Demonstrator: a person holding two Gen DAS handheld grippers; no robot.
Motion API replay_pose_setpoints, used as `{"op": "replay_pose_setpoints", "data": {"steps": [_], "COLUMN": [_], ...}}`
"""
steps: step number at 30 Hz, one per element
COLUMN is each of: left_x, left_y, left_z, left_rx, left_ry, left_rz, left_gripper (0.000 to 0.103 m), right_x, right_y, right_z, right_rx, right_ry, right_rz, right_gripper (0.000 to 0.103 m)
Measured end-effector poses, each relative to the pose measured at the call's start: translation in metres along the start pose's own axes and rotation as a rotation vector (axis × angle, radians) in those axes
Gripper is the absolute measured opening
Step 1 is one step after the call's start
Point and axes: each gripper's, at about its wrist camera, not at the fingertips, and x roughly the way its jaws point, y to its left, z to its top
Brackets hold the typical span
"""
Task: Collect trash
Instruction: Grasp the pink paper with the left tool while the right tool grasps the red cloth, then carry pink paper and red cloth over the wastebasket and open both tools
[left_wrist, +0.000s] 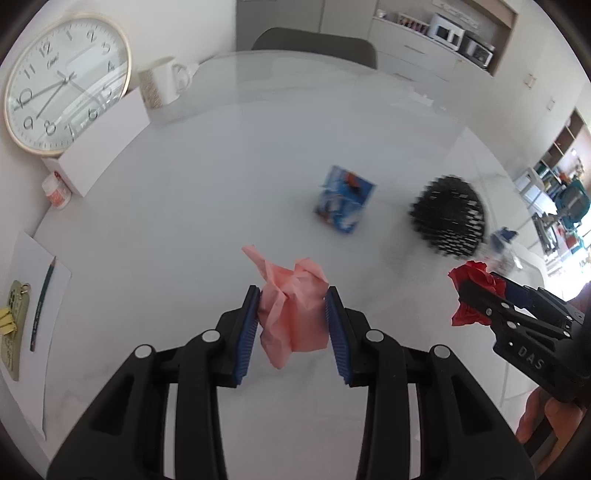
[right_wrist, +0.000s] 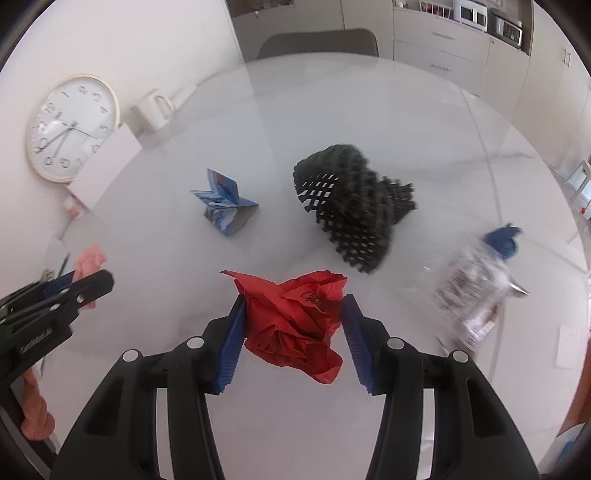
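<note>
My left gripper is shut on a crumpled pink paper ball, held clear above the white table. To its right, my right gripper is shut on a crumpled red paper ball. In the right wrist view the red paper ball sits between the blue pads of the right gripper, also off the table. The left gripper with the pink paper ball shows at the left edge. A folded blue carton and a crushed plastic bottle lie on the table.
A black mesh basket lies on its side right of the carton. At the table's left stand a wall clock, a white mug, a white box, a small jar and a pencil on paper. A chair stands behind.
</note>
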Motion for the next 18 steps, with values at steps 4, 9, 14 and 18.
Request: {"op": "replay_pose_setpoints", "data": {"steps": [4,9,14,18], "left_x": [-0.021,-0.049,-0.077,-0.098], "left_y": [-0.024,-0.063,-0.113,-0.160], "left_z": [-0.011,-0.034,-0.064,-0.096], "left_rx": [0.026,0.080,0.140,0.173], "left_ry": [0.000,-0.008,-0.015,-0.004], "left_rz": [-0.029,-0.055,-0.082,-0.133], "left_gripper": [0.036,0.036,0.036,0.036], "right_x": [-0.041,-0.090,-0.133,-0.168], "right_y": [-0.013,-0.040,-0.078,-0.113], "right_z": [-0.023,-0.063,-0.108,-0.147], "right_rx": [0.003,0.009,0.019,-0.001], "right_ry": [-0.015,-0.019,-0.012,-0.017], "right_rz": [0.019,0.013,0.001,-0.019], "right_gripper": [0.052,0.052,0.052,0.052]}}
